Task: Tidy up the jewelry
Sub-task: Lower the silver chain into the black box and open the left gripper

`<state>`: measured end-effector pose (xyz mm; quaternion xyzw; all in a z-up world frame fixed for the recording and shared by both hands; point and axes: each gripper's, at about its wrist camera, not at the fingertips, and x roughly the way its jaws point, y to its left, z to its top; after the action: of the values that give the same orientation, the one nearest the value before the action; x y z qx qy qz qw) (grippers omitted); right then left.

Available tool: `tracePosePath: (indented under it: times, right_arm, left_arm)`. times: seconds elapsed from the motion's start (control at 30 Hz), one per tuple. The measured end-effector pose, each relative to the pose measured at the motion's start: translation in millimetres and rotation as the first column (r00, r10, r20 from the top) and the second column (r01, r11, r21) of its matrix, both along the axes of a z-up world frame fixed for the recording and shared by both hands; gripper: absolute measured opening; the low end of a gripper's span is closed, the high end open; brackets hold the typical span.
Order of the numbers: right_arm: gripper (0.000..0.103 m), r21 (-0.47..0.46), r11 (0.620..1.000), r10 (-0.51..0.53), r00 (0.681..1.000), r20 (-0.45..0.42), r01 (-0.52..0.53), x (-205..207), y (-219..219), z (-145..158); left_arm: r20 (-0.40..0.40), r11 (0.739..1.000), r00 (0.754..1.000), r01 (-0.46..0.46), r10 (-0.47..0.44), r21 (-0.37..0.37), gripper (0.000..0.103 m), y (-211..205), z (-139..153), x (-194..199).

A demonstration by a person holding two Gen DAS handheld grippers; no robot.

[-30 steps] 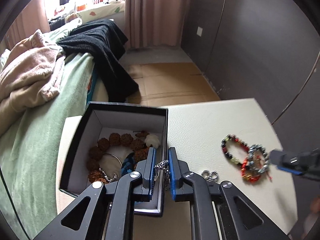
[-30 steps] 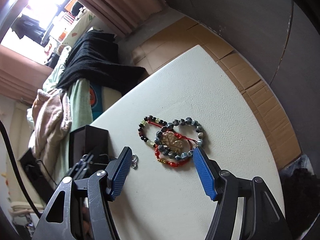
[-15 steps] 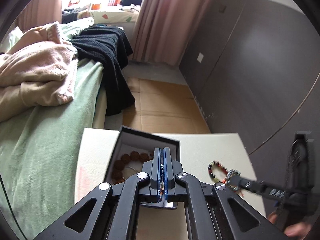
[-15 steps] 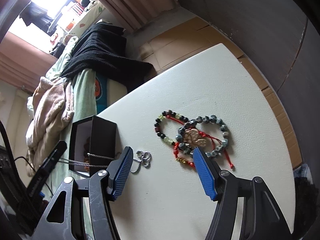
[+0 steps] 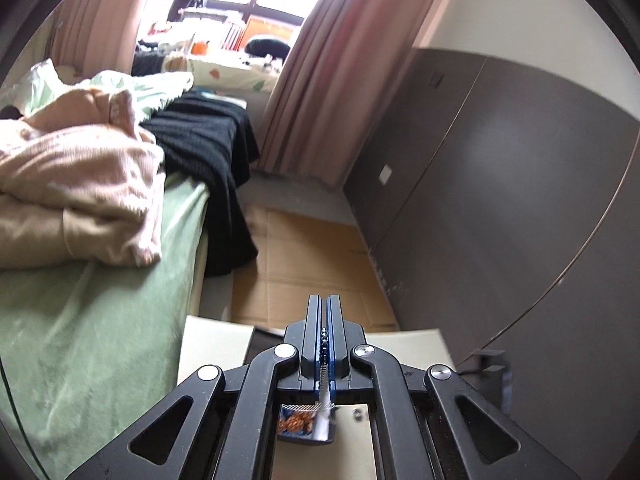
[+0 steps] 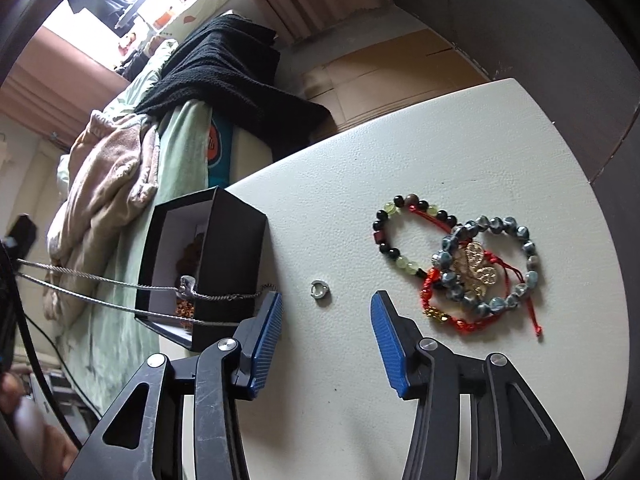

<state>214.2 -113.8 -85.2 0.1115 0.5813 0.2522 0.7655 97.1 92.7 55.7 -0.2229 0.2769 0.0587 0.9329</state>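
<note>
Silver chain (image 6: 120, 286): we have it pinched in the fully closed left gripper (image 5: 325, 328); its two strands run taut across the black box (image 6: 224, 264) to the table by our right blue pad.
Snag risk: we judge the chain's knot on the box wall could tip or drag the box.
Box edge: it sits near the table's bed-side rim, with little room to slide.
Right gripper (image 6: 326, 312): we have its jaws half open, just narrowed, over bare table (image 6: 440, 140); nothing between them but a small ring (image 6: 320, 291), untouched.
Bracelets (image 6: 460, 264): tangled right of the pads, well clear of edges.
</note>
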Motion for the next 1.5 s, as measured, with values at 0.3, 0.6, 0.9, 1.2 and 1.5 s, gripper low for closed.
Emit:
tracePosePath:
  times: [0.3, 0.6, 0.9, 1.2, 1.5]
  right_arm:
    - [0.03, -0.13, 0.989, 0.075, 0.996, 0.04, -0.069, -3, 38, -21]
    - [0.012, -0.24, 0.966, 0.118, 0.988, 0.101, -0.091, -5, 46, -18]
    - [0.002, -0.066, 0.996, 0.069, 0.996, 0.065, -0.065, 0, 15, 0]
    - [0.031, -0.116, 0.988, 0.107, 0.993, 0.049, -0.101, 2, 30, -2]
    - [0.031, -0.27, 0.952, 0.168, 0.983, 0.078, -0.142, -4, 55, -18]
  left_arm:
    - [0.064, 0.996, 0.998, -0.012, 0.007, 0.087, 0.001, 0, 58, 1]
    - [0.083, 0.984, 0.997, -0.02, 0.005, 0.176, 0.001, -7, 96, 7]
    - [0.085, 0.977, 0.996, -0.018, 0.0, 0.212, 0.001, -17, 106, 13]
    - [0.027, 0.986, 1.0, -0.013, 0.009, 0.165, 0.001, -10, 70, 20]
    - [-0.037, 0.998, 0.999, 0.01, -0.007, 0.062, 0.001, -2, 19, 28]
